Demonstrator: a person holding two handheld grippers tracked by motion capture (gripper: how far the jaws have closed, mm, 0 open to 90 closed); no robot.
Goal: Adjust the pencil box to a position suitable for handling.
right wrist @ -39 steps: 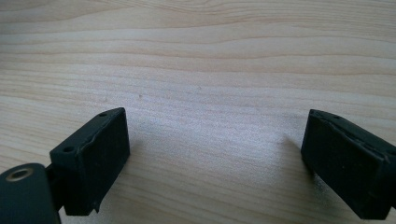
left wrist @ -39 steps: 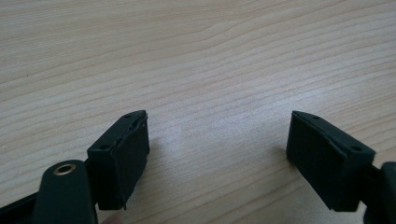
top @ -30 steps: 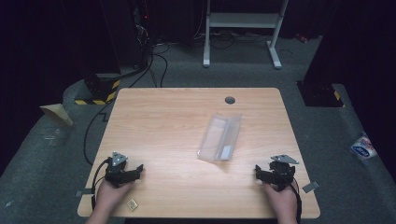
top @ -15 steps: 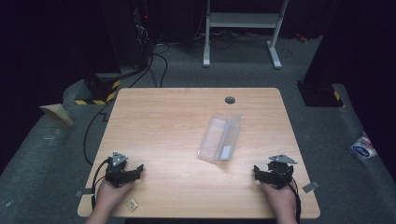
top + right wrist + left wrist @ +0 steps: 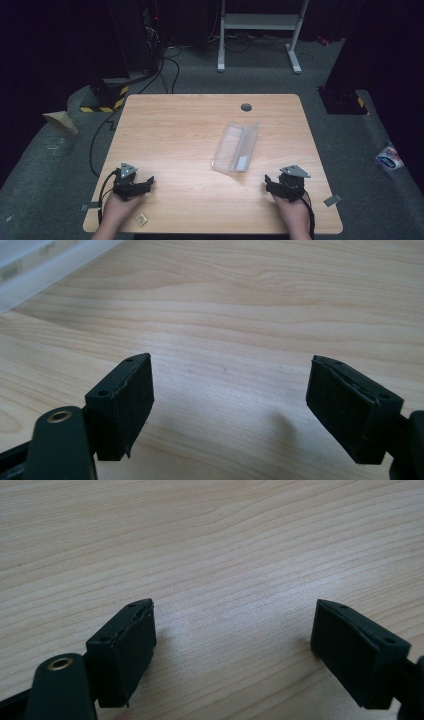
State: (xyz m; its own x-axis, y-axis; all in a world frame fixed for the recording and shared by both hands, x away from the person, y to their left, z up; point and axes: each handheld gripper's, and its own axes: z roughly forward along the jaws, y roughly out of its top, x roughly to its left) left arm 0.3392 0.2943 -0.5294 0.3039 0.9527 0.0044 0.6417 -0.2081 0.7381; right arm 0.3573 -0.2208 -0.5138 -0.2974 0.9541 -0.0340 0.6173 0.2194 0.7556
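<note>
In the right gripper view the right gripper (image 5: 227,405) has its two black jaws spread wide with nothing but bare wood between them; they have just been closing a little, yet the gap is wide and the pads press on nothing. The jaws hang just above the table (image 5: 280,300), casting a soft shadow on the grain, and a corner of the clear plastic package (image 5: 45,265) shows at the upper left, well ahead of the jaws and apart from them. In the left gripper view the left gripper (image 5: 232,650) is likewise spread, its pads apart over plain wood grain and pinching nothing. From the high view, the right gripper (image 5: 278,184) sits near the table's front right corner in the person's right hand (image 5: 294,214), its jaws pointing left and away toward the package, with its grey three-cornered plate on top. The left gripper (image 5: 145,183) sits near the front left corner in the left hand (image 5: 116,210), jaws pointing toward the table's middle. The clear plastic package (image 5: 236,147) lies flat right of the table's centre, long side running away from the person, nearer the right gripper than the left and touching neither. A small yellowish tag (image 5: 142,218) lies on the table just beside the left hand. A dark round grommet (image 5: 246,107) sits near the far edge, beyond the package.
</note>
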